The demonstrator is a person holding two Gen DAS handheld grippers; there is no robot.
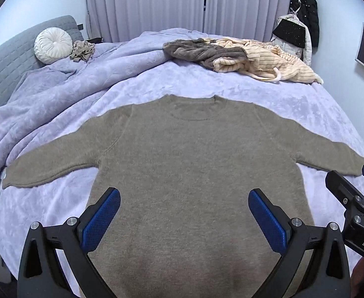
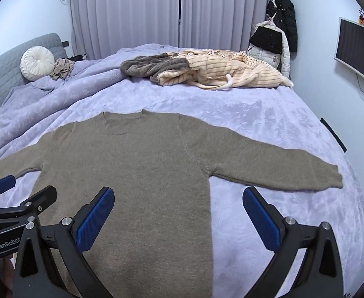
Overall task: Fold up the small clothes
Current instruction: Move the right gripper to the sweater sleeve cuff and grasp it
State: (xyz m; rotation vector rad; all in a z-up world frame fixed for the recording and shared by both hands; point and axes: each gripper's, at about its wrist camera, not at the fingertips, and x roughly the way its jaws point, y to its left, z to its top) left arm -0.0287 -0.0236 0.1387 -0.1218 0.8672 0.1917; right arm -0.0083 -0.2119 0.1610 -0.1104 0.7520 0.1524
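A taupe knit sweater (image 1: 182,154) (image 2: 137,164) lies flat on the lilac bed cover, front up, neckline away from me and both sleeves spread out sideways. My left gripper (image 1: 184,198) hovers open above the sweater's lower body, its blue pads wide apart with nothing between them. Over the sweater's right side edge, my right gripper (image 2: 178,196) is also open and holds nothing; its left pad is above the knit, its right pad above bare cover. Each gripper shows at the edge of the other's view.
The lilac plush cover (image 1: 281,104) (image 2: 269,114) spans the bed, bunched up at the left. A heap of brown and cream striped clothes (image 1: 241,54) (image 2: 202,72) lies at the far side. A round white cushion (image 1: 53,45), a small crumpled beige garment (image 1: 82,51), curtains, hanging coats and a wall screen (image 2: 356,49) surround the bed.
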